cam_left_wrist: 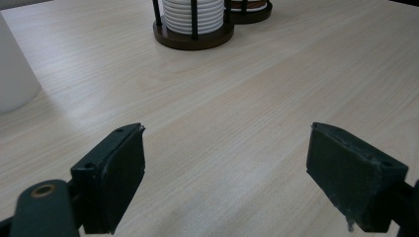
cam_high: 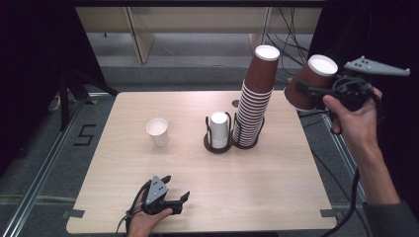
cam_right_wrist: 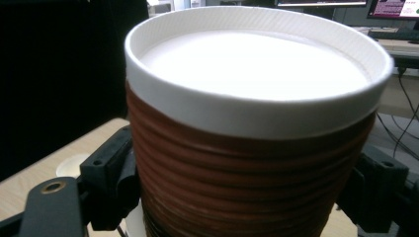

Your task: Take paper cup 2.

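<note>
My right gripper [cam_high: 316,89] is raised off the table's far right corner, shut on a brown ribbed paper cup [cam_high: 310,81] with a white rim. In the right gripper view this brown cup [cam_right_wrist: 252,148] sits between the two black jaws. A tall leaning stack of brown cups [cam_high: 256,98] stands in a black holder. Beside it a short stack of white cups [cam_high: 219,129] sits in another holder [cam_left_wrist: 193,37]. A single white cup [cam_high: 158,132] stands alone at the left. My left gripper [cam_high: 179,191] rests open near the front edge, its jaws wide apart over bare wood [cam_left_wrist: 227,148].
The light wooden table [cam_high: 276,197] has free room across its front half. The lone white cup [cam_left_wrist: 15,74] shows at the left edge of the left gripper view. Cables trail on the floor behind the table, and dark curtains flank both sides.
</note>
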Motion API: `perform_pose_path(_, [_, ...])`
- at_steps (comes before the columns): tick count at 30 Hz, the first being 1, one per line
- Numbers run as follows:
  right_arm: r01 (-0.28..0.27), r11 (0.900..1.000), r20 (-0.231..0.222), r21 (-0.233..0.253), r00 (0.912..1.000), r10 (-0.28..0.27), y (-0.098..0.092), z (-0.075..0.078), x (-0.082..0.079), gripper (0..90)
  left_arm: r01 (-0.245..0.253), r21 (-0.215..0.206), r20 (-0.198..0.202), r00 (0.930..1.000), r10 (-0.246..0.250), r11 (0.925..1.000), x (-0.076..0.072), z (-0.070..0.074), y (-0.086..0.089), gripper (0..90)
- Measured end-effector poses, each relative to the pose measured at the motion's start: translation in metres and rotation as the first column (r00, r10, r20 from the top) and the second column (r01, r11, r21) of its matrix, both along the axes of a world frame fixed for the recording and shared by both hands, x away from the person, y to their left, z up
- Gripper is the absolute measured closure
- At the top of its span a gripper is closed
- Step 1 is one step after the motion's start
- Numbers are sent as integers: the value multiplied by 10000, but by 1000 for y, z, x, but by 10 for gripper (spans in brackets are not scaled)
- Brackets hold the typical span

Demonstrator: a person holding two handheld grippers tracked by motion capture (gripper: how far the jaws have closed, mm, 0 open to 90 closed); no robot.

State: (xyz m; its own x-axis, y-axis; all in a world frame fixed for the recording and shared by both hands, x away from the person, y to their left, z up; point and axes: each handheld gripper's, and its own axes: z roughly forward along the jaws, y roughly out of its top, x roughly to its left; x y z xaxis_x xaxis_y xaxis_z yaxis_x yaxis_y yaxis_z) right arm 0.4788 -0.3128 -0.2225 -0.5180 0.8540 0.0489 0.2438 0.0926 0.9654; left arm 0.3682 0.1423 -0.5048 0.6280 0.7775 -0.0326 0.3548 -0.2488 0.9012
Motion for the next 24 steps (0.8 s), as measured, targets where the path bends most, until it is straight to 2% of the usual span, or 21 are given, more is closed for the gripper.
perform_pose_path(5, [-339,9985,50,-419,9994,342,13,-27,-14,175,-15,-9,46,10000,16,10000,0,1,1,149])
perform_pose_path(7, [-504,9982,-34,-312,9987,503,20,-38,-19,175,27,-104,114,9999,-26,9999,1,1,1,148])
perform_pose_path(8, [-655,9970,-48,-408,9979,653,23,-43,-21,175,1,-34,85,10000,0,10000,0,1,1,149])
perform_pose_path(9, [-746,9968,-211,-290,9970,740,28,-48,-24,175,-12,-9,67,10000,12,10000,0,1,1,148])
perform_pose_path(11, [-879,9952,-30,-428,9961,878,35,-57,-28,175,40,-89,109,9999,-39,10000,1,0,1,149])
perform_pose_path(12, [-1055,9941,-244,-237,9942,1049,40,-62,-30,175,18,-84,136,9999,-17,10000,1,0,1,148])
perform_pose_path(13, [-1075,9931,-73,-468,9942,1073,43,-67,-31,175,36,-78,145,9999,-34,10000,1,0,1,148])
perform_pose_path(14, [-1204,9919,-248,-417,9925,1194,49,-72,-34,175,-25,-25,126,9999,25,10000,1,0,2,148])
perform_pose_path(16, [-1472,9868,-114,-672,9891,1467,57,-82,-36,175,-83,-40,145,9999,83,10000,1,0,2,148])
perform_pose_path(18, [-1802,9828,-399,-409,9831,1786,66,-94,-39,175,-49,-199,225,9997,53,9998,2,-1,3,148])
perform_pose_path(22, [-2281,9733,-689,-247,9717,2260,81,-118,-41,175,-135,-128,236,9996,138,9998,3,-1,4,148])
perform_pose_path(23, [-2442,9697,-776,-48,9669,2431,85,-125,-40,175,-134,-126,238,9996,137,9998,3,-1,4,148])
perform_pose_path(24, [-2427,9699,-801,-205,9674,2404,87,-130,-40,175,-116,-153,268,9996,120,9998,3,-1,4,148])
